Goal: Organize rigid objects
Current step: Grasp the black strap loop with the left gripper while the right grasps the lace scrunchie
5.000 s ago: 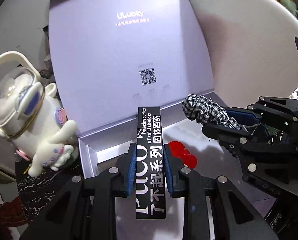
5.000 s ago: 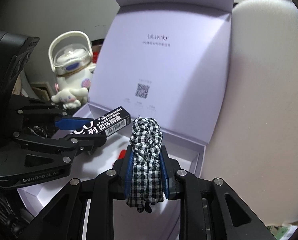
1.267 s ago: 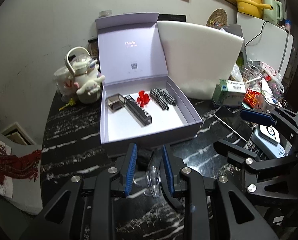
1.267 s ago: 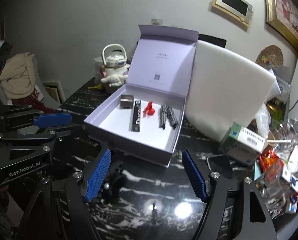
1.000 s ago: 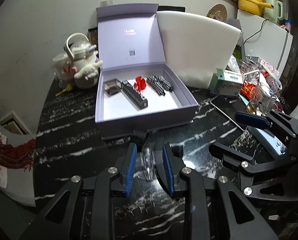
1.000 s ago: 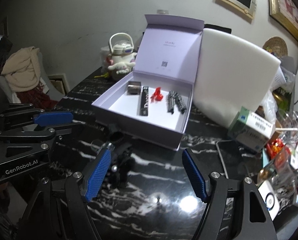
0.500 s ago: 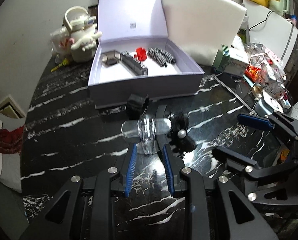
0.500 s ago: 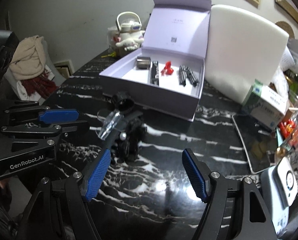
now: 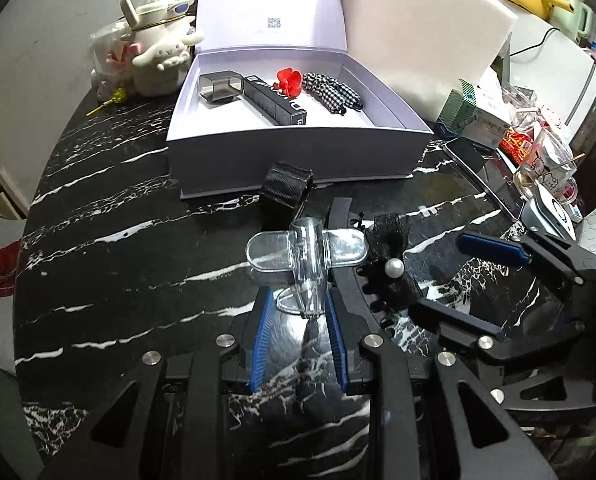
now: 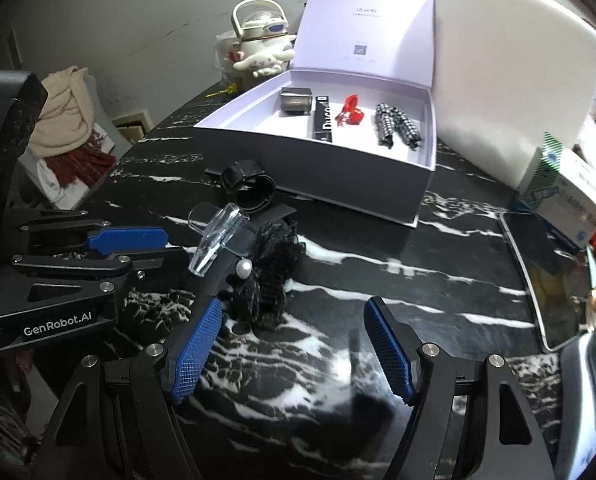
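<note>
1. Left gripper (image 9: pixel 298 312) pinching clear plastic winged clip (image 9: pixel 307 254) just above black marble table (image 9: pixel 110 248).
2. Right gripper (image 10: pixel 290 344) spread, empty, black lace pearl hair clip (image 10: pixel 266 280) just beyond fingertips.

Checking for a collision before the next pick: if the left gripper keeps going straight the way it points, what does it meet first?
Probably the clear plastic hair clip, already at the shut left gripper's tips; depth is unclear.

Grey wall (image 10: pixel 138 20), black marble table (image 10: pixel 417 300)
</note>
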`<state>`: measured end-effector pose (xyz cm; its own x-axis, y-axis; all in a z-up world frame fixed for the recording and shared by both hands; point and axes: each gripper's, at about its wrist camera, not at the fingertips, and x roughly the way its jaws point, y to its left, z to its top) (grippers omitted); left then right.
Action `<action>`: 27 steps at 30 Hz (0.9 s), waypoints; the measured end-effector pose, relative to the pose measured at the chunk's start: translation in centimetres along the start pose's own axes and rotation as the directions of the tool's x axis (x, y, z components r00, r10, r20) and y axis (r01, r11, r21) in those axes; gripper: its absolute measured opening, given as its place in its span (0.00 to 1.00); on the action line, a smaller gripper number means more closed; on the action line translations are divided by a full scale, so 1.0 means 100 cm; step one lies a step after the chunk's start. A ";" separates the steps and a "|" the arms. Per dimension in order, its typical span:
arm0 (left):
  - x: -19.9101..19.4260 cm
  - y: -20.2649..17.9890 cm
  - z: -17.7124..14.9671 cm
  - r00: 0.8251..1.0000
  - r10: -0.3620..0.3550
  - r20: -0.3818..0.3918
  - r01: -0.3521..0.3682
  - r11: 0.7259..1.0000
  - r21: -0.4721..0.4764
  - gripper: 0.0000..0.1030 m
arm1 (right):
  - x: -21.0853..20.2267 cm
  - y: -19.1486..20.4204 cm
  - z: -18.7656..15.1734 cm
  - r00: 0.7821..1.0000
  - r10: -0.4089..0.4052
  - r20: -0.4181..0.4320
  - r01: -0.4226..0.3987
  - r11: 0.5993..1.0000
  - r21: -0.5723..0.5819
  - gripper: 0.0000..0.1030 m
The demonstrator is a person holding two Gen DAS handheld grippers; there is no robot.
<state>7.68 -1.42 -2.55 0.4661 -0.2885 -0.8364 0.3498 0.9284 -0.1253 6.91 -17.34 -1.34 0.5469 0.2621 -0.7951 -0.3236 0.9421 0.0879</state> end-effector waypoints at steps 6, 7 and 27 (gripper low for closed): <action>0.005 0.008 0.004 0.999 -0.041 0.000 0.041 0.999 -0.011 0.26 | 0.015 -0.002 0.006 0.999 0.038 -0.014 -0.037 0.999 0.011 0.72; 0.005 0.009 0.005 0.999 -0.048 0.003 0.048 0.999 -0.015 0.26 | 0.016 -0.003 0.007 0.999 0.045 -0.016 -0.045 0.999 0.015 0.71; 0.014 0.019 0.042 0.997 -0.065 0.051 0.066 0.998 -0.015 0.26 | 0.030 -0.022 0.013 0.990 0.138 -0.035 -0.135 0.988 0.075 0.35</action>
<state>12.43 -1.01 -1.72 0.4833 -0.3597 -0.7981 0.3675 0.9108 -0.1880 10.23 -18.36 -3.11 0.4701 0.3818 -0.7958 -0.3355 0.9112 0.2390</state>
